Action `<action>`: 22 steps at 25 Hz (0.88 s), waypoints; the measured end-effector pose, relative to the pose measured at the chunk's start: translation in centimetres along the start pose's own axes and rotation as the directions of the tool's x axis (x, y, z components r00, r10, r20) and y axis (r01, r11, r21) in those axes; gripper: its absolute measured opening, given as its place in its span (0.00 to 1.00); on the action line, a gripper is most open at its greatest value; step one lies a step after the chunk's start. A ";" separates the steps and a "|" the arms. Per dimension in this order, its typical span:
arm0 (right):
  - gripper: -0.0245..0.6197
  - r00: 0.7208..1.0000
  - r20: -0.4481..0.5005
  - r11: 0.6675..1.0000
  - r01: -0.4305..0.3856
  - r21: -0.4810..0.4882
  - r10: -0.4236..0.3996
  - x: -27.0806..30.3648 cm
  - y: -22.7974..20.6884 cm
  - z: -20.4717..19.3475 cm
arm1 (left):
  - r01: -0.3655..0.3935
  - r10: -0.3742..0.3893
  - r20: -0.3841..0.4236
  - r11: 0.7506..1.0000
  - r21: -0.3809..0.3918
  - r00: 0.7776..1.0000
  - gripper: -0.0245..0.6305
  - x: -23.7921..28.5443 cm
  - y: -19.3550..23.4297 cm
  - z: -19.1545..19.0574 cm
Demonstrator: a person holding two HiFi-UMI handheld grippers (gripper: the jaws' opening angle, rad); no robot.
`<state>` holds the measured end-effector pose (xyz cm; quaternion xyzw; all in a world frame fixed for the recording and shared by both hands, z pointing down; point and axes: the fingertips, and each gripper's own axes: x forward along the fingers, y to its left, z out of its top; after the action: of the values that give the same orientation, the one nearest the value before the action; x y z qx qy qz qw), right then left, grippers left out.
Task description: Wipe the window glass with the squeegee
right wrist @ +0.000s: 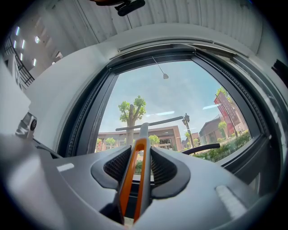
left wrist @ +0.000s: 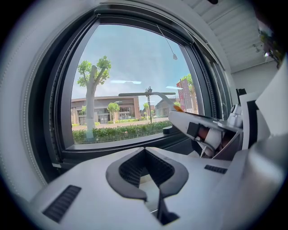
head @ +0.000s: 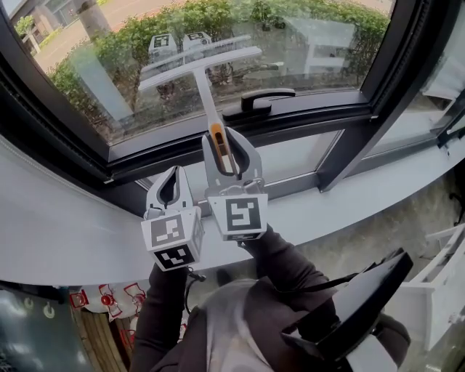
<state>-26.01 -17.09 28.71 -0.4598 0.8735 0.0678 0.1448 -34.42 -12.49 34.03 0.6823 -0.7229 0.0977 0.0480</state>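
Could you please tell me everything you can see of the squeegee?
The squeegee is T-shaped: a long pale blade across the top, a slim pale shaft, an orange-and-grey handle. The right gripper is shut on the handle, holding it up toward the window glass; whether the blade touches the pane is unclear.

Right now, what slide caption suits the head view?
Right gripper holds the orange-handled grey squeegee at the window glass; left gripper shut, empty.

place: indoor room behind street-facing window glass (head: 145, 65) | evidence: dark window frame (head: 240, 138), handle (head: 261, 98) at 12 o'clock, white sill (head: 327, 211) | outside: hedge (head: 218, 22), tree (left wrist: 92, 85), brick building (left wrist: 117, 110)
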 end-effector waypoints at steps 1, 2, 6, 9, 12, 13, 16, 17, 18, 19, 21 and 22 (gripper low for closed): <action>0.24 1.000 -0.003 1.000 -0.001 0.001 0.001 0.0 0.1 -0.2 | 0.000 0.000 0.001 1.000 0.000 1.000 0.04 0.0 0.1 0.0; 0.24 1.000 -0.007 1.000 -0.002 0.002 0.002 -0.1 0.1 -0.3 | 0.001 -0.001 0.002 1.000 0.000 1.000 0.04 0.1 0.1 0.0; 0.24 1.000 -0.021 1.000 -0.004 0.015 0.004 -0.4 0.2 -1.1 | 0.007 -0.007 -0.001 1.000 0.000 1.000 0.04 0.2 0.0 -0.2; 0.24 0.999 -0.033 1.000 -0.005 0.030 0.006 -0.6 0.2 -1.6 | 0.011 -0.011 0.000 1.000 0.003 1.000 0.04 0.3 -0.1 -0.1; 0.24 1.000 -0.024 0.996 0.003 0.088 -0.001 -0.6 0.3 -1.4 | 0.012 -0.012 -0.001 1.000 0.005 1.000 0.04 0.4 -0.2 -0.1; 0.24 1.000 -0.020 0.994 0.007 0.108 -0.005 -0.7 0.4 -1.4 | 0.013 -0.013 -0.002 1.000 0.006 1.000 0.04 0.4 -0.2 -0.2; 0.24 0.999 -0.033 0.994 0.005 0.109 -0.001 -0.9 0.4 -1.8 | 0.017 -0.017 -0.003 1.000 0.005 1.000 0.04 0.5 -0.3 -0.2; 0.24 0.999 -0.041 0.995 0.002 0.100 0.002 -1.0 0.4 -2.1 | 0.020 -0.019 -0.006 1.000 0.004 1.000 0.04 0.5 -0.4 -0.4; 0.24 0.999 -0.049 0.996 0.000 0.090 0.004 -1.1 0.4 -2.4 | 0.023 -0.023 -0.012 1.000 0.003 1.000 0.04 0.6 -0.5 -0.6; 0.24 0.998 -0.057 0.997 -0.001 0.078 0.006 -1.2 0.4 -2.8 | 0.026 -0.026 -0.018 1.000 0.002 0.999 0.04 0.6 -0.5 -0.8; 0.24 0.997 -0.074 0.998 -0.003 0.062 0.007 -1.5 0.3 -3.6 | 0.030 -0.030 -0.019 1.000 0.002 0.999 0.04 0.7 -0.7 -0.7; 0.24 0.997 -0.080 0.998 -0.003 0.062 0.008 -1.6 0.3 -3.8 | 0.032 -0.032 -0.017 0.999 0.003 0.999 0.04 0.8 -0.7 -0.7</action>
<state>-26.16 -16.67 32.84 -0.4551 0.8815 0.0224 0.1236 -33.77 -13.15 34.92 0.6929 -0.7114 0.1039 0.0545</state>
